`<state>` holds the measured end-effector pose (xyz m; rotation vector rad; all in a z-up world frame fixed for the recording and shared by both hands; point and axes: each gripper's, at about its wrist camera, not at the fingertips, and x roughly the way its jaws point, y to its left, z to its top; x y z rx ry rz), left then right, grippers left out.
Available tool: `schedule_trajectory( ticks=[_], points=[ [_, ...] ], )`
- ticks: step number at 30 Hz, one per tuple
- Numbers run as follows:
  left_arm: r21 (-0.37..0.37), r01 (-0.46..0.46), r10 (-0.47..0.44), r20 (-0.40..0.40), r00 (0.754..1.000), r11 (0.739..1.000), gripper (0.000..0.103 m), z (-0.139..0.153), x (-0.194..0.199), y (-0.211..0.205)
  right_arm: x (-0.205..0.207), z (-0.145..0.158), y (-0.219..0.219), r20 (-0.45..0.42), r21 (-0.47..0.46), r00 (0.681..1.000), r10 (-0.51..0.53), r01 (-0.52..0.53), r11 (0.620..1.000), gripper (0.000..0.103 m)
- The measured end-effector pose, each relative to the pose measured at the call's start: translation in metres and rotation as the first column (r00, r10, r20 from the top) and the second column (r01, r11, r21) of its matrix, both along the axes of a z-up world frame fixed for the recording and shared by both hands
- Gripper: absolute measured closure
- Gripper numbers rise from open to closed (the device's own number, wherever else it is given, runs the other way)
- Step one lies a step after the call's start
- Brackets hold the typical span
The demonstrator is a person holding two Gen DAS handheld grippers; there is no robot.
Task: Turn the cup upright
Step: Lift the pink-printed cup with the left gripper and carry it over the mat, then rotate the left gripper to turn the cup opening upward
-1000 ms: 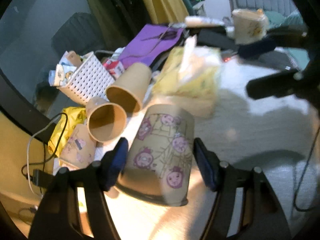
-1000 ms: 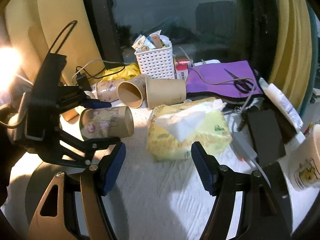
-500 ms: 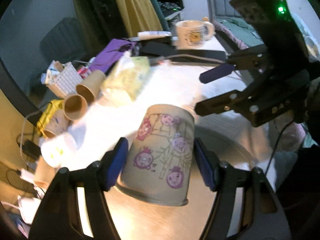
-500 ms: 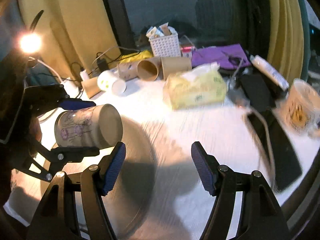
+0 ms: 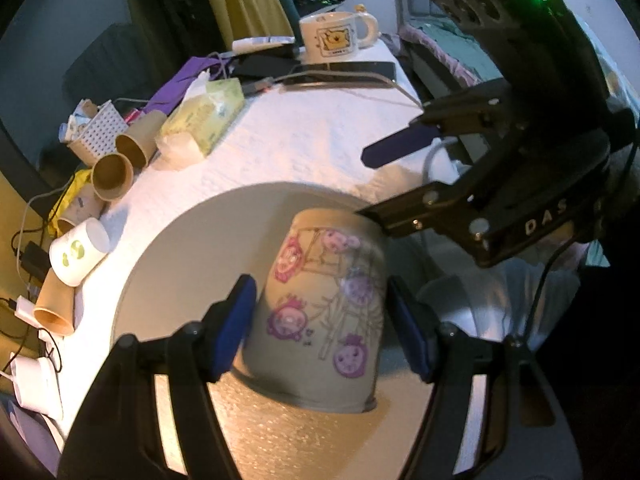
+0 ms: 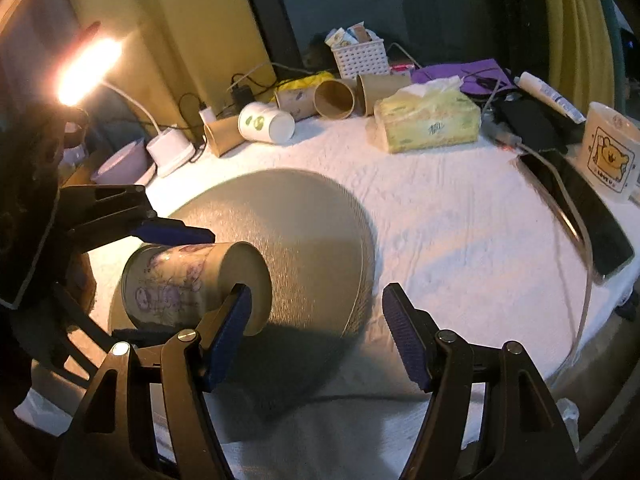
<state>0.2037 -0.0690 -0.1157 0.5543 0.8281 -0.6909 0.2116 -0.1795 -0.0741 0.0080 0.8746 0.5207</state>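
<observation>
The left gripper point(image 5: 320, 324) pinches the cup point(image 5: 322, 312) across its body, holding it on its side above the round grey mat point(image 6: 312, 216), closed base toward the right gripper point(image 6: 316, 332). To do this well, I'd rotate the wrist until the rim faces up, lower the base flat onto the mat, then release. The cup is tan paper with pink and purple cartoon faces. The right gripper hangs spread and empty just beside the cup's base
</observation>
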Motion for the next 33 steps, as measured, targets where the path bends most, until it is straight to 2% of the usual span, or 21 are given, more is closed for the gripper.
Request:
schedule_trajectory(
  ticks=[5, 8, 9, 12, 19, 22, 24, 28, 33],
  points=[
    [-0.03, -0.016, 0.014, -0.064, 0.998, 0.999, 0.035, -0.003, -0.001, 0.004, -0.008, -0.008, 0.001, -0.015, -0.017, 1.0, 0.004, -0.004, 1.0, 0.032],
    [-0.043, -0.042, 0.039, -0.052, 0.998, 0.998, 0.015, 0.002, -0.006, 0.01, -0.012, -0.01, 0.006, -0.019, -0.028, 1.0, 0.018, -0.019, 0.999, 0.032],
    [-0.049, -0.053, 0.05, -0.049, 0.998, 0.997, 0.013, 0.004, -0.007, 0.012, -0.014, -0.01, 0.008, -0.02, -0.031, 1.0, 0.024, -0.025, 0.999, 0.032],
    [-0.061, -0.099, 0.097, -0.029, 0.995, 0.993, 0.011, 0.009, -0.011, 0.021, -0.018, -0.011, 0.012, -0.022, -0.036, 0.999, 0.04, -0.041, 0.999, 0.032],
    [-0.038, -0.226, 0.224, -0.056, 0.973, 0.973, 0.011, 0.004, -0.026, 0.051, -0.028, -0.009, 0.024, -0.019, -0.06, 0.997, 0.076, -0.077, 0.995, 0.032],
    [-0.036, -0.306, 0.303, -0.072, 0.95, 0.951, 0.011, -0.002, -0.034, 0.067, -0.035, -0.007, 0.028, -0.015, -0.071, 0.995, 0.101, -0.101, 0.992, 0.032],
    [-0.048, -0.376, 0.371, -0.086, 0.925, 0.926, 0.011, -0.005, -0.036, 0.079, -0.041, -0.005, 0.033, -0.009, -0.081, 0.992, 0.123, -0.124, 0.989, 0.032],
    [-0.098, -0.447, 0.437, -0.105, 0.893, 0.889, 0.011, -0.009, -0.044, 0.098, -0.052, -0.002, 0.045, -0.003, -0.101, 0.985, 0.17, -0.169, 0.98, 0.032],
    [-0.161, -0.551, 0.541, -0.106, 0.834, 0.819, 0.011, -0.008, -0.051, 0.119, -0.06, 0.007, 0.063, 0.011, -0.133, 0.975, 0.223, -0.22, 0.966, 0.032]
  ],
)
